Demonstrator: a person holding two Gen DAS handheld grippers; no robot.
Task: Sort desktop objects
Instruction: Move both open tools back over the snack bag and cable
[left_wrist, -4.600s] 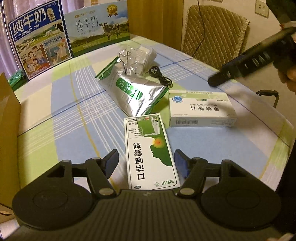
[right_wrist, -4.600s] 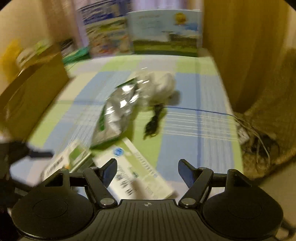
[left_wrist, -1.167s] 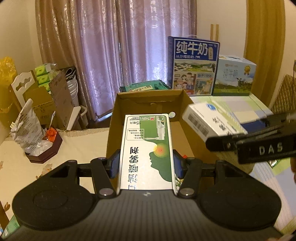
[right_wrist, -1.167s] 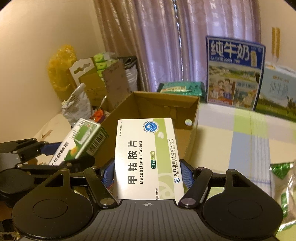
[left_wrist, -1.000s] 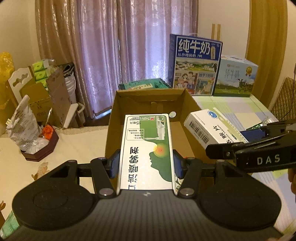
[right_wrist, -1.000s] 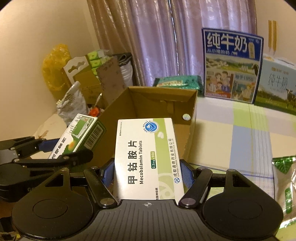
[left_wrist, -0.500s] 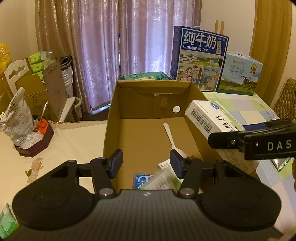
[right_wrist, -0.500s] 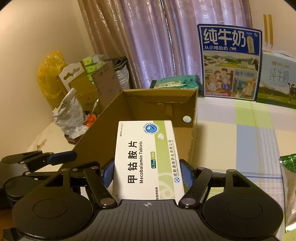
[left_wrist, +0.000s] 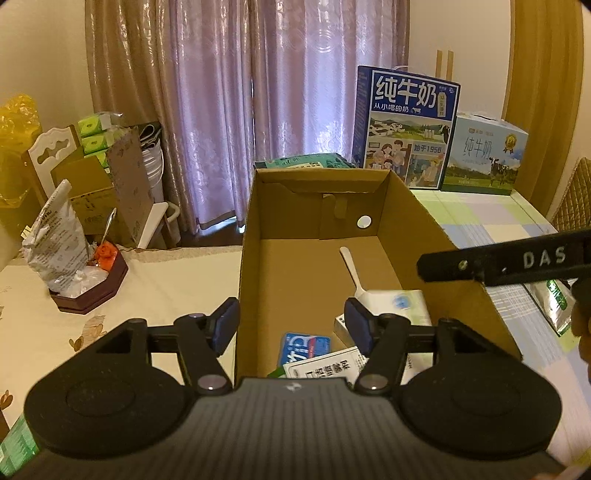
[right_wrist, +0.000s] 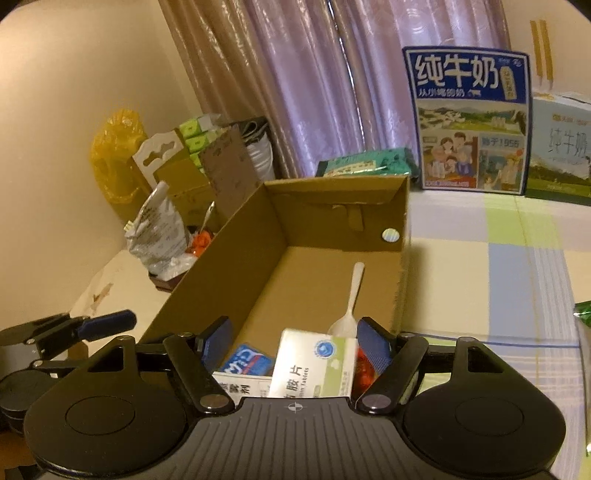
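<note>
The right gripper (right_wrist: 291, 338) is being held with its jaws parted and empty above the near end of the cardboard box (right_wrist: 343, 192), the Mecobalamin tablet box (right_wrist: 314, 363) clamped in it half a second ago now being seen loose inside, leaning at the gripper's 6 o'clock. The left gripper (left_wrist: 291, 319) is likewise being held spread and empty over the carton, its green-and-white medicine box (left_wrist: 325, 365) lying on the floor beside a blue pack (left_wrist: 304, 347), with a white spoon (left_wrist: 354, 273) at 12 o'clock. Both boxes being sorted, the foil pouch (left_wrist: 554, 302) at 3 o'clock on the table is judged still to be collected.
</note>
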